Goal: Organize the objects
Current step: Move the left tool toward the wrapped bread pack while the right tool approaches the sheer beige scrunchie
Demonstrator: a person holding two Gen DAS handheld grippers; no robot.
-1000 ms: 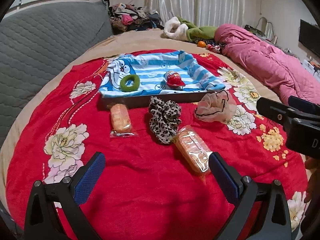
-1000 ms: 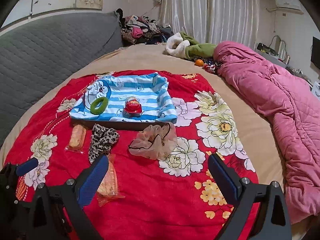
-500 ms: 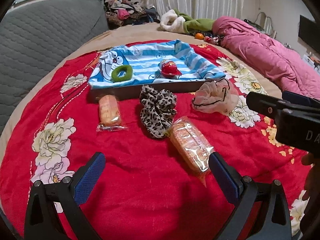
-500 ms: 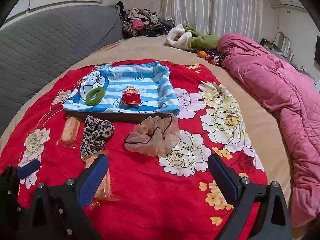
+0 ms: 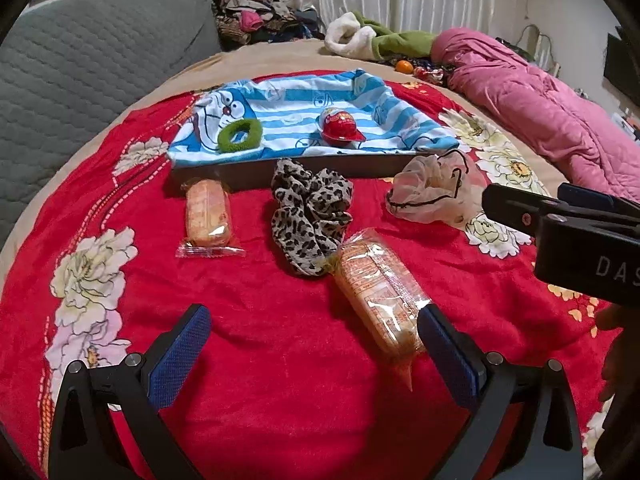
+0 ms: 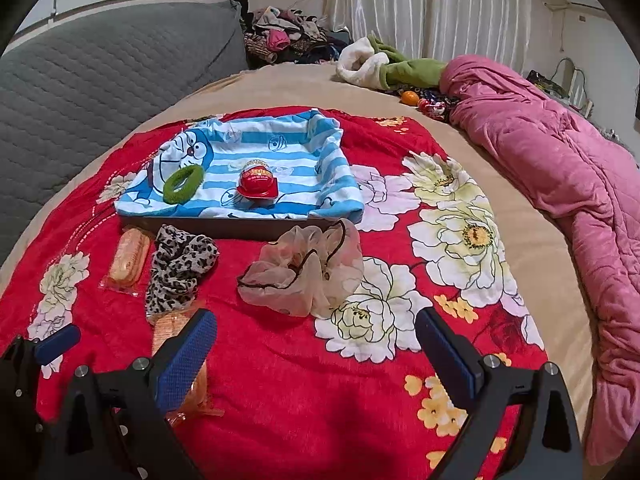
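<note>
A tray lined with a blue striped cartoon cloth [image 5: 304,108] [image 6: 248,148] sits on a red flowered blanket and holds a green hair ring [image 5: 239,135] [image 6: 183,184] and a red toy egg [image 5: 340,125] [image 6: 258,180]. In front of it lie a small wrapped cake [image 5: 208,214] [image 6: 129,260], a leopard scrunchie [image 5: 310,220] [image 6: 178,266], a sheer beige scrunchie [image 5: 434,192] [image 6: 304,272] and a long wrapped cake [image 5: 378,292] [image 6: 180,360]. My left gripper [image 5: 314,360] is open and empty, its right finger beside the long cake. My right gripper [image 6: 316,356] is open and empty, short of the beige scrunchie.
A grey quilted headboard [image 6: 92,80] runs along the left. A pink quilt [image 6: 560,152] lies on the right. Clothes [image 6: 288,36] and a green and white garment [image 6: 388,66] are piled at the far end, with an orange [image 6: 410,97] beside them.
Both grippers have moved forward and lower toward the items in front of the tray. Nothing was picked up or moved.
</note>
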